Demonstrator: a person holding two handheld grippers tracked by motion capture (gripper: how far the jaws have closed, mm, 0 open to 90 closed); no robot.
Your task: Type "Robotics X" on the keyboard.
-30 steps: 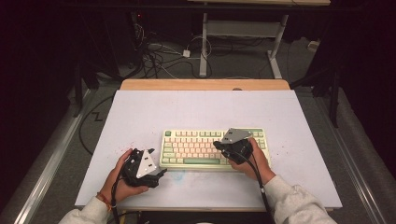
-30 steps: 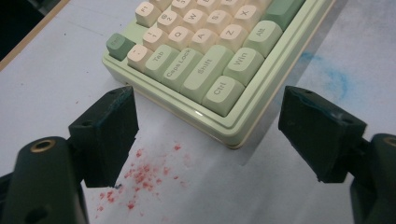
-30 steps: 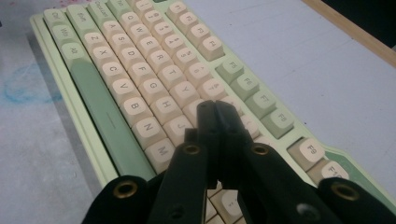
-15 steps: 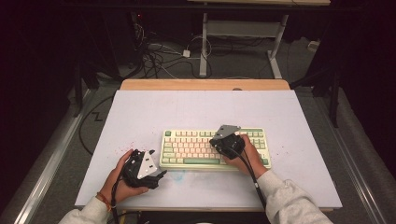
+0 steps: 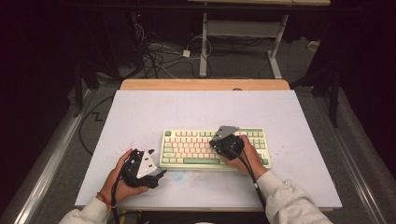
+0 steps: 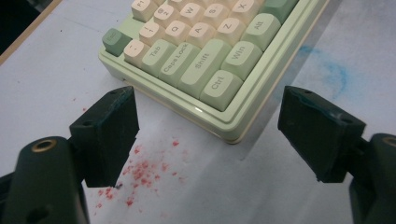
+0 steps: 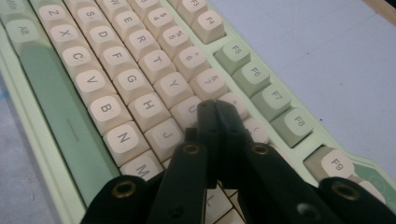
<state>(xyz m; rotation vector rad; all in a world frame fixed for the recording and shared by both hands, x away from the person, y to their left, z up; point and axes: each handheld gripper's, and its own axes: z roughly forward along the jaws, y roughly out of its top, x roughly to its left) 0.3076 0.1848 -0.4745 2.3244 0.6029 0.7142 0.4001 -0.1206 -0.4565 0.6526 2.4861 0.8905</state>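
A pale green keyboard [image 5: 187, 149] with cream and green keys lies on the white table top [image 5: 205, 112], near its front edge. My right gripper [image 5: 219, 142] hovers over the keyboard's right half. Its jaws are shut together with nothing between them, the tips [image 7: 215, 109] just above the U and I keys of the keyboard [image 7: 116, 84]. My left gripper [image 5: 159, 175] rests on the table at the keyboard's front left corner. Its jaws stand open, one pad [image 6: 109, 133] on either side of the corner by the Ctrl key [image 6: 219, 86], apart from it.
Red specks [image 6: 140, 172] and a faint blue smear [image 6: 327, 70] mark the table beside the keyboard. A wooden strip [image 5: 205, 84] runs along the table's far edge. Cables [image 5: 159, 56] and desk legs [image 5: 203, 46] lie on the floor beyond it.
My right gripper has drifted left over the keyboard, from its right end toward the middle keys. The left gripper has kept still.
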